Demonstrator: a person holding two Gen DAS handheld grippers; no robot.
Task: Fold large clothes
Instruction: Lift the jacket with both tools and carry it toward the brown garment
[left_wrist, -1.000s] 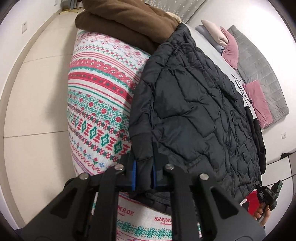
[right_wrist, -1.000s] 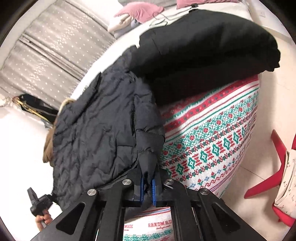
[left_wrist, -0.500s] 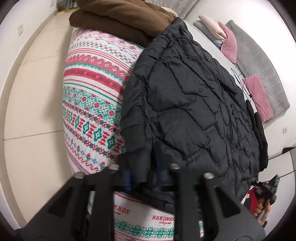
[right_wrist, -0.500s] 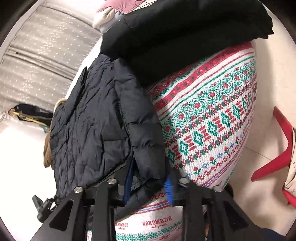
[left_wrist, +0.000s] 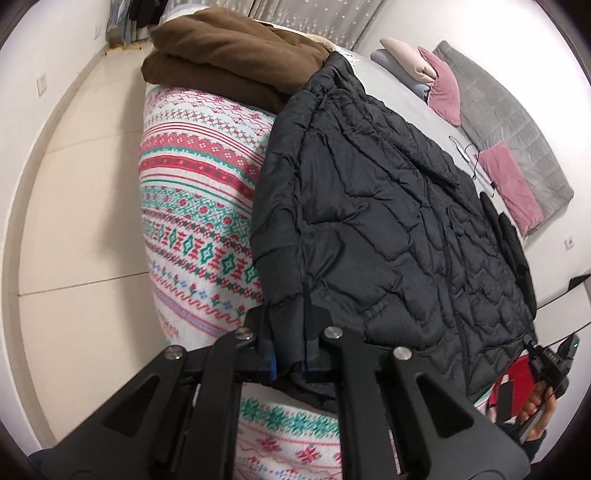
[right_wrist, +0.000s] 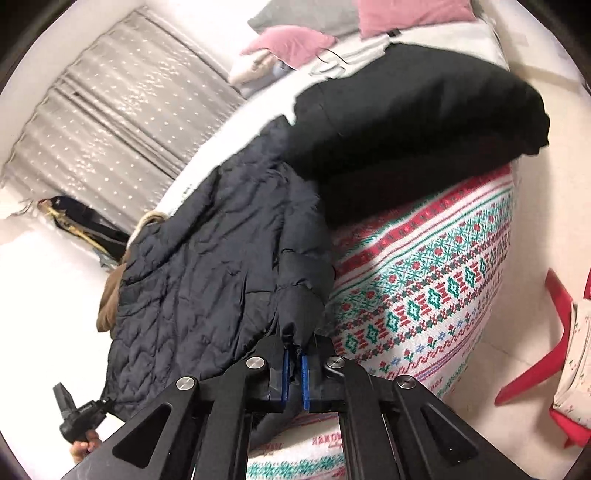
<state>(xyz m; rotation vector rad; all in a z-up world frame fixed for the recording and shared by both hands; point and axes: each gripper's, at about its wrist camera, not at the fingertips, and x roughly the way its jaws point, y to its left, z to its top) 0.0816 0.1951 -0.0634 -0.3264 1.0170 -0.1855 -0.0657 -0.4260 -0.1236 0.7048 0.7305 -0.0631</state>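
A black quilted puffer jacket (left_wrist: 388, 221) lies spread on a bed covered by a red, green and white patterned blanket (left_wrist: 199, 206). My left gripper (left_wrist: 290, 350) is shut on the cuff of the jacket's near sleeve at the bed's edge. In the right wrist view the same jacket (right_wrist: 214, 266) lies flat, and my right gripper (right_wrist: 294, 373) is shut on the cuff of its other sleeve. Each gripper appears small in the other's view: the right one (left_wrist: 550, 365) and the left one (right_wrist: 79, 417).
A folded brown garment (left_wrist: 236, 70) lies at the jacket's collar end. A folded black garment (right_wrist: 413, 133) sits on the bed beside the jacket. Pink pillows (left_wrist: 509, 181) and a grey quilt lie beyond. A red chair (right_wrist: 546, 354) stands on the floor.
Both grippers opened briefly around the sleeve cuffs half a second ago and are now shut on them again. Both views have pulled back and tilted up slightly.
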